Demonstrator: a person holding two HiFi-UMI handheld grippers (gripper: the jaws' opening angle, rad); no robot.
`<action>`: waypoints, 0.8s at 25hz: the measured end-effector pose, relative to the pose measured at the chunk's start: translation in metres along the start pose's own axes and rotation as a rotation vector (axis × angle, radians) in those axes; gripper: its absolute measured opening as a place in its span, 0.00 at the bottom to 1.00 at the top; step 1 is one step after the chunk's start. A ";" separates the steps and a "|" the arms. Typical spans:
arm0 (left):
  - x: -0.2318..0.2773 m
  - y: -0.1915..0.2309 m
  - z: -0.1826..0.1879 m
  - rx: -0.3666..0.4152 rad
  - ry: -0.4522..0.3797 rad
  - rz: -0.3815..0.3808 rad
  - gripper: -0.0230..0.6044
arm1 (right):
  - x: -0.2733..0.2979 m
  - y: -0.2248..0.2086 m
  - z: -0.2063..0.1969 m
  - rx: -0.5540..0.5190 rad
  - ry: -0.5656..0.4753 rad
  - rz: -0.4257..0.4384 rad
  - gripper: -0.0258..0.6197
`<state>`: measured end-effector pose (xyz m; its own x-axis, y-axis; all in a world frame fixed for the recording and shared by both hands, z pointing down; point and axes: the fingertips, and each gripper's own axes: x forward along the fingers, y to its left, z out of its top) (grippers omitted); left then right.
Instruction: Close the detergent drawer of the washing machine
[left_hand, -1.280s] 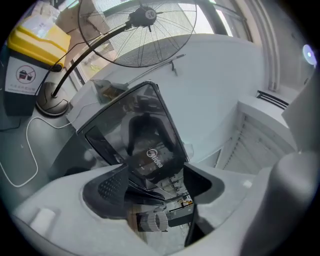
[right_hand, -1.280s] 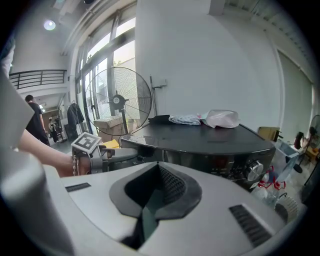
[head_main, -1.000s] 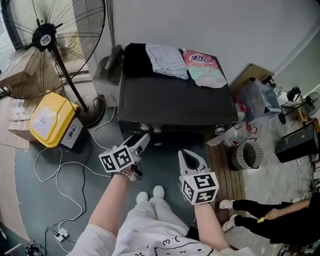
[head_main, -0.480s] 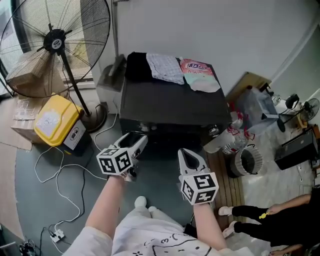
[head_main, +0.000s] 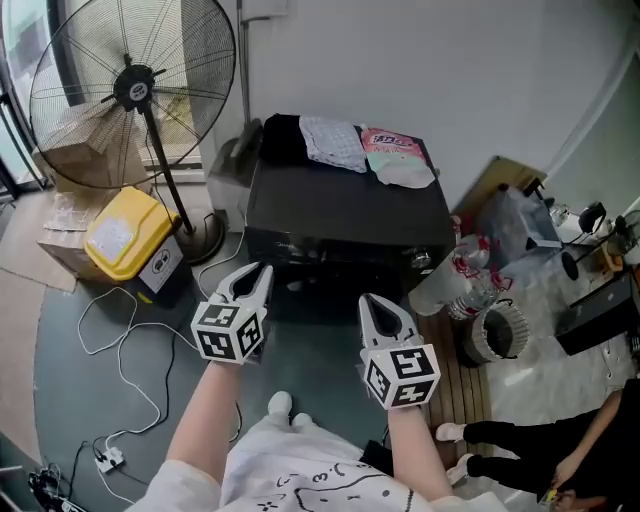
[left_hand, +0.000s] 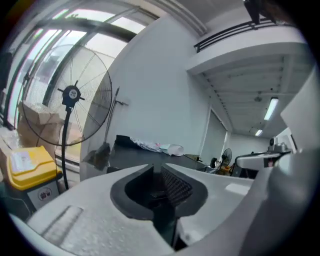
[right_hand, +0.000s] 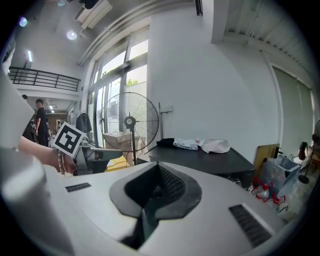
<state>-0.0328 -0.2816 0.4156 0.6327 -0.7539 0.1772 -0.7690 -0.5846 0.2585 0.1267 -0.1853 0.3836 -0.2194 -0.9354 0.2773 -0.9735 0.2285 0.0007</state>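
L gripper (head_main: 262, 270) jaws closing on nothing; R gripper (head_main: 368, 301) clenched, empty. Washer (head_main: 345, 215) drawer prob. light, stiff plastic: I'd push its front flat.

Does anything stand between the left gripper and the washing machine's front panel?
Nothing visible does: only floor lies between the left gripper, jaws closing on nothing, and the front of the washing machine. The drawer itself can't be made out.

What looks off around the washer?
Mostly clutter: a checked cloth and a pink pouch lie loose on the washing machine, and plastic bottles lie heaped at its right side. No spill visible.
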 end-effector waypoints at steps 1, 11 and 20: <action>-0.008 -0.002 0.006 0.034 -0.013 0.018 0.10 | -0.005 0.001 0.002 -0.005 -0.007 0.002 0.03; -0.062 -0.032 0.044 0.265 -0.098 0.066 0.06 | -0.042 0.009 0.020 -0.087 -0.072 0.010 0.03; -0.088 -0.042 0.069 0.348 -0.162 0.082 0.06 | -0.060 0.022 0.041 -0.169 -0.138 0.002 0.03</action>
<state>-0.0627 -0.2109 0.3239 0.5663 -0.8239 0.0246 -0.8193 -0.5659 -0.0924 0.1157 -0.1355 0.3281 -0.2395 -0.9603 0.1434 -0.9510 0.2617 0.1645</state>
